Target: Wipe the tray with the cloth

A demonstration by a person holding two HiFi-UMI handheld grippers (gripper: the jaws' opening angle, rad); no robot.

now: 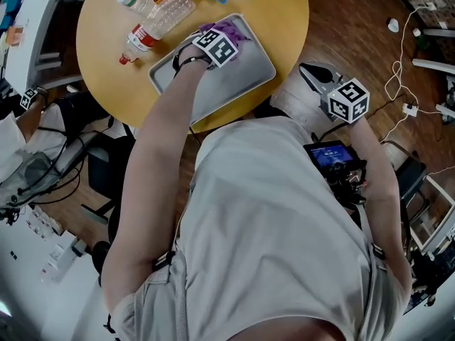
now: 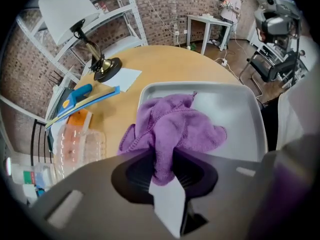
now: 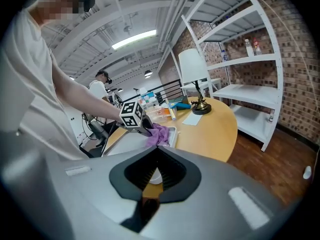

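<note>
Head view has me looking down past my own shoulder at the round tabletop, with the grey tray sitting near its closer edge. My left tongs are down on the tray's far end, right on the purple cloth, marker cube on top. Left gripper view confirms it: the left tongs are clamped on a fold of the cloth, and the rest of it lies bunched on the tray's floor, touching the pale surface. Bare tray shows to the right of the cloth. Clear plastic bottles lie on the tabletop just beside the tray's left rim. My right tongs hang off the tabletop's edge, over the wooden floor, well apart from the tray. Right gripper view looks along the right tongs: the pads come together at the tips and nothing sits between them. Beyond them I see the left tongs' cube, the cloth and a table lamp.
</note>
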